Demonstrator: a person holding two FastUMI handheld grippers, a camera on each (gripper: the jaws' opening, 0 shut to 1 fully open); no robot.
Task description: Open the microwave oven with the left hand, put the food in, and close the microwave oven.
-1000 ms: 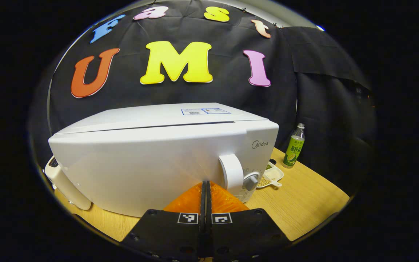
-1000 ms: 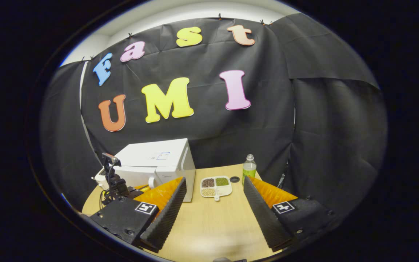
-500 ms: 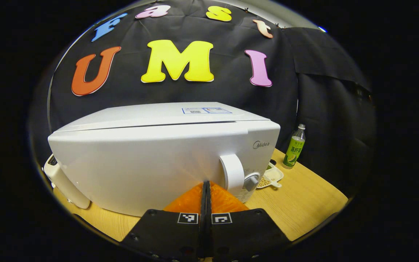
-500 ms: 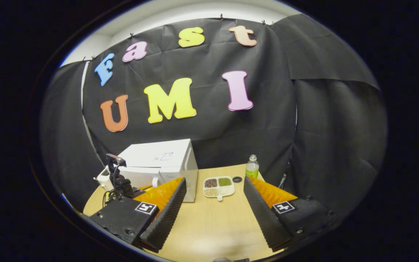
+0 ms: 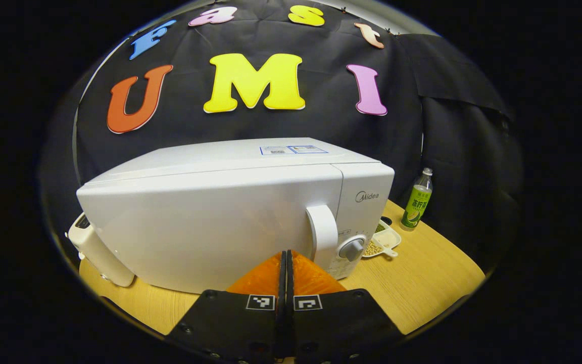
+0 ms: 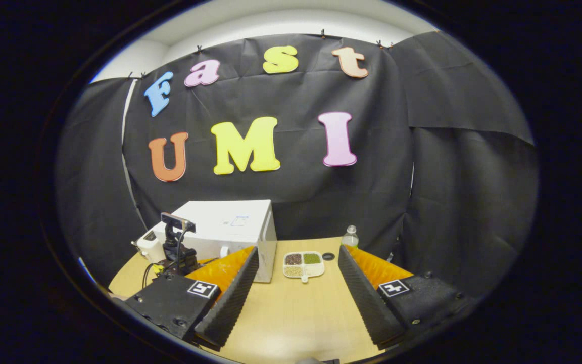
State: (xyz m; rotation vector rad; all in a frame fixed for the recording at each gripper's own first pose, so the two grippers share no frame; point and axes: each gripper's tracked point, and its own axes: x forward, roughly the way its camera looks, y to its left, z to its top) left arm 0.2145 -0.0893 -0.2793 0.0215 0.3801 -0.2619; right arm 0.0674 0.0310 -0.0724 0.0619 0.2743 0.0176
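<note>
Microwave door handle [image 5: 322, 231] just beyond closed left tool [image 5: 286, 258].

Setting: a staged recording booth, not a lived-in kitchen. Black cloth [image 6: 452, 167] is clipped up as the back wall, with a white room wall [image 6: 281, 23] visible above it. A round wooden table [image 6: 296, 313] carries a few household props: a white microwave [image 5: 220, 212], a divided food tray [image 6: 303, 264], a bottle [image 5: 419, 199].

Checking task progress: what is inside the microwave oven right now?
Cannot tell: the microwave oven has its door shut, hiding the inside. The food tray sits outside on the table.
</note>
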